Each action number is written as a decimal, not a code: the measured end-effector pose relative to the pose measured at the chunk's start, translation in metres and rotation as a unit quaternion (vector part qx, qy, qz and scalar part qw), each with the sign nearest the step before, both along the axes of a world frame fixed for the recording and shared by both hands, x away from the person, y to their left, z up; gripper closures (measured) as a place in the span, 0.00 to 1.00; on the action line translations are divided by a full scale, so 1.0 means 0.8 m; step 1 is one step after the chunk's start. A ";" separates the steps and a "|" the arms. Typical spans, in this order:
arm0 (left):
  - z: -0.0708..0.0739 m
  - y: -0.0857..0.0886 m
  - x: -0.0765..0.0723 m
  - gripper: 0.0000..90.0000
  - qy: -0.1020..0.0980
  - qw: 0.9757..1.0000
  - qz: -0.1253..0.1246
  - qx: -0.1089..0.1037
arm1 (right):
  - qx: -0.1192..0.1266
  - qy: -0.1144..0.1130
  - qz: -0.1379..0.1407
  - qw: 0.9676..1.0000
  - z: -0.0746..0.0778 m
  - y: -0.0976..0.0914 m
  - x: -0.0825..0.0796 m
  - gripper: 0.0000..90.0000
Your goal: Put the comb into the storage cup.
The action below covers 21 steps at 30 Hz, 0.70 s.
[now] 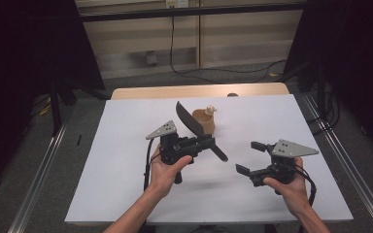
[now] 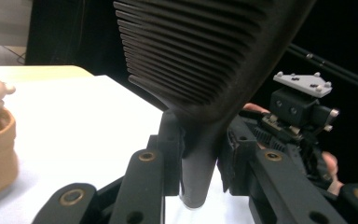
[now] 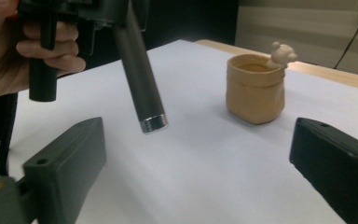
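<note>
My left gripper (image 1: 200,143) is shut on the neck of a black tool (image 1: 194,125) with a flat ribbed head and a round handle, held above the white board. The ribbed head (image 2: 205,56) rises up from between the closed jaws of the left gripper (image 2: 198,154). The handle's metal-capped end (image 3: 153,122) points down and toward my right gripper (image 3: 200,158). That right gripper (image 1: 250,157) stands open at the right with nothing between its jaws, a short way from the handle tip.
A tan pouch-shaped pot (image 1: 205,121) with a small figure on its rim stands just behind the tool, also seen as the tan pot (image 3: 255,88). The white board (image 1: 126,170) covers a wooden table (image 1: 175,91). Dark floor, rails and cables surround it.
</note>
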<state>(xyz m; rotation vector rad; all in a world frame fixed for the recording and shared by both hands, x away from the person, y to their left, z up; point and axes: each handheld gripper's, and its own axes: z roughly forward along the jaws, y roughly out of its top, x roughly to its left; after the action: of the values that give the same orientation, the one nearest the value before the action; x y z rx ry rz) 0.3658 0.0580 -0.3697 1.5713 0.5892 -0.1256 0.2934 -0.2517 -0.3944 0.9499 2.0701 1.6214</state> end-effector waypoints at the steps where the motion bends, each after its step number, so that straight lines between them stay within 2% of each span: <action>1: 0.001 0.001 0.000 0.81 -0.001 1.000 0.001 0.003 | 0.004 0.000 -0.003 1.000 0.000 0.000 -0.001 0.01; 6: 0.003 0.008 0.003 0.81 -0.010 1.000 0.016 0.011 | 0.006 -0.008 -0.014 1.000 -0.001 0.002 -0.004 0.01; 8: 0.003 0.010 0.003 0.81 -0.016 0.999 0.022 0.026 | 0.002 -0.014 -0.022 1.000 -0.003 0.004 -0.007 0.01; 10: 0.003 0.011 0.006 0.81 -0.022 0.998 0.027 0.043 | -0.005 -0.028 -0.044 0.999 -0.005 0.009 -0.012 0.02; 13: 0.004 0.014 0.011 0.81 -0.024 0.998 0.038 0.046 | -0.005 -0.047 -0.070 0.996 -0.008 0.010 -0.020 0.02; 17: 0.008 0.020 0.014 0.81 -0.028 0.997 0.050 0.047 | -0.001 -0.059 -0.088 0.994 -0.009 0.005 -0.025 0.02; 19: 0.009 0.022 0.015 0.81 -0.030 0.997 0.057 0.050 | 0.001 -0.075 -0.101 0.992 -0.010 0.000 -0.028 0.02; 21: 0.011 0.026 0.016 0.81 -0.033 0.996 0.062 0.054 | 0.001 -0.076 -0.112 0.991 -0.010 -0.005 -0.030 0.01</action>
<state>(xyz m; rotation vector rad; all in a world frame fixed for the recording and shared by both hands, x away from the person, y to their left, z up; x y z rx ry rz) 0.3789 0.0785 -0.3610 1.6311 0.6485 0.0527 0.2695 -0.2555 -0.4027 0.9875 1.7916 1.5285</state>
